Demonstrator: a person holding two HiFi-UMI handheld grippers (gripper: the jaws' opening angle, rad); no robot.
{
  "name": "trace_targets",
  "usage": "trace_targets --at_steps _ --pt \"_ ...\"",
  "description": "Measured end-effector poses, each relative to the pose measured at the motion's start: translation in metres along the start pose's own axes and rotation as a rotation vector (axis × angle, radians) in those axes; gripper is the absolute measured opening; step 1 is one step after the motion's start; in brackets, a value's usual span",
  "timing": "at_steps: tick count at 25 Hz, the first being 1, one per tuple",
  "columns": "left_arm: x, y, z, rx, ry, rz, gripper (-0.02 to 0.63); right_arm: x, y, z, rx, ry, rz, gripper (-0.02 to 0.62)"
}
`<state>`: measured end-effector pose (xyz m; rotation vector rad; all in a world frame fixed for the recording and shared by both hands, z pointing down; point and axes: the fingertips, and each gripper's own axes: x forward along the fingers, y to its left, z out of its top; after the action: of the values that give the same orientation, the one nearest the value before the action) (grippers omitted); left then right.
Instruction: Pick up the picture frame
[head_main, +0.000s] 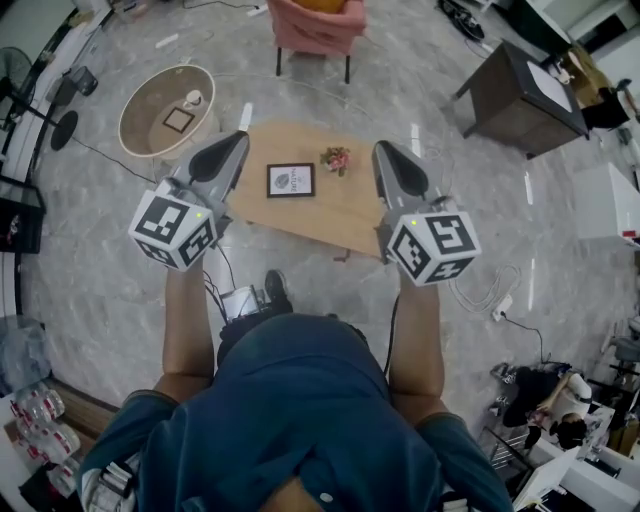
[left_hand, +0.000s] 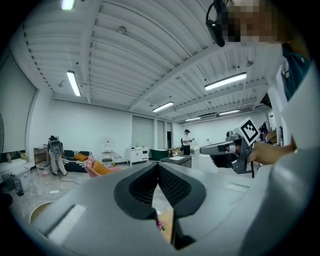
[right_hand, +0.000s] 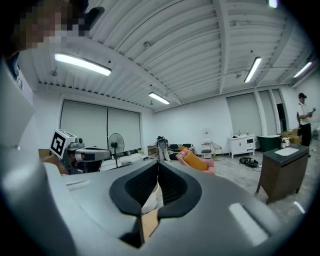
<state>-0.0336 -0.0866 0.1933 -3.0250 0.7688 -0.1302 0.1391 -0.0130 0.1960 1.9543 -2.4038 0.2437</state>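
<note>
The picture frame (head_main: 290, 180) is small and black with a white print, and it lies flat on a low wooden table (head_main: 340, 220) in the head view. Beside it stands a small pot of pink flowers (head_main: 336, 160). My left gripper (head_main: 238, 142) hovers high over the table's left end, to the left of the frame. My right gripper (head_main: 385, 152) hovers to the right of the flowers. Both point level, well above the table, with nothing held. In the left gripper view the jaws (left_hand: 158, 165) meet at their tips; the right gripper view shows the same (right_hand: 158, 164).
A round light table (head_main: 135, 128) with a small frame and a white object stands at the back left. A pink chair (head_main: 318, 25) is behind the wooden table and a dark cabinet (head_main: 525, 95) at the back right. Cables and a power strip (head_main: 500, 305) lie on the marble floor.
</note>
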Motion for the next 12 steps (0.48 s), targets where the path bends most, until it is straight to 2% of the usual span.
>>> trace_targets --at_steps 12 --pt "0.02 0.065 0.002 -0.019 -0.038 -0.088 0.0 0.052 0.01 0.007 -0.013 0.018 -0.098 0.011"
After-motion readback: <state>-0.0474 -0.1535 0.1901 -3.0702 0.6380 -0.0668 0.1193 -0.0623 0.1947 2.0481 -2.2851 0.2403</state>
